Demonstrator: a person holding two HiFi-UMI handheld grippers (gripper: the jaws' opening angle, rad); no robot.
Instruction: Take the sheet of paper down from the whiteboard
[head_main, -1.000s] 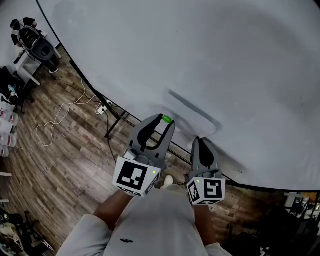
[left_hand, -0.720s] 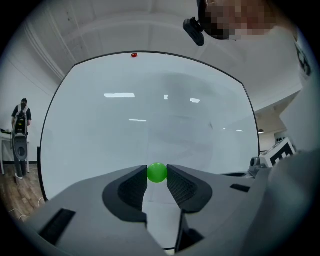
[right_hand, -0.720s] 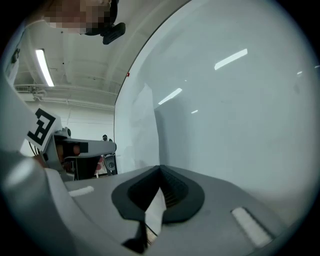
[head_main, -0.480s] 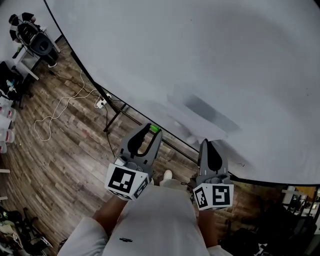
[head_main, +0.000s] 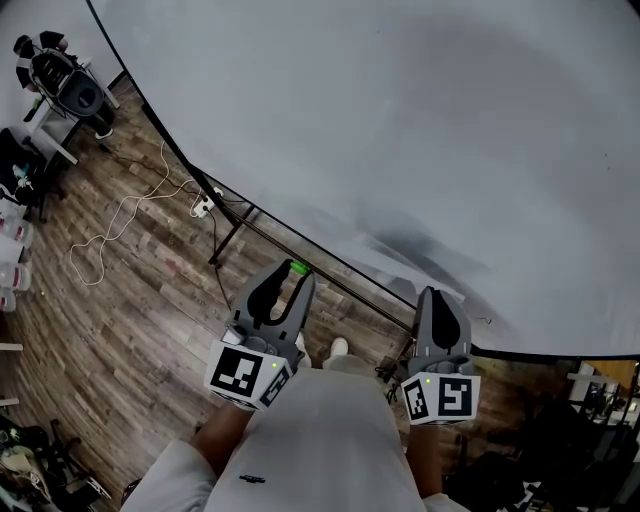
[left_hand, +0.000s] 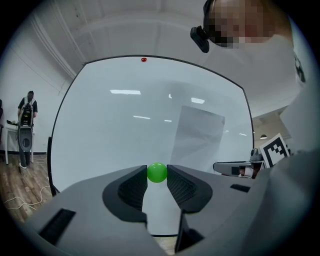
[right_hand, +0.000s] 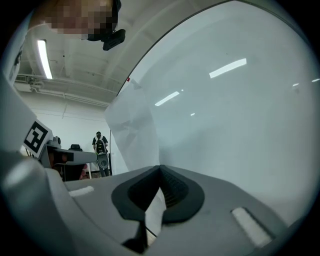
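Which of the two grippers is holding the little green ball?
The left gripper: its tips pinch the green ball. The right gripper has no ball; it is shut on the sheet of paper instead.

No legible text, label, brand or number anywhere.

Left gripper (left_hand: 157, 174): jaw tips pinch a green ball (left_hand: 157, 171), seen against the lower middle of the whiteboard (left_hand: 110, 135). Sheet of paper (left_hand: 197, 135) hangs slightly tilted before the board's right half. Small red dot (left_hand: 144, 59) on the board's top edge. Right gripper (left_hand: 220, 167) at the board's lower right, tip at the sheet's bottom corner. A person (left_hand: 26, 122) stands left of the board.
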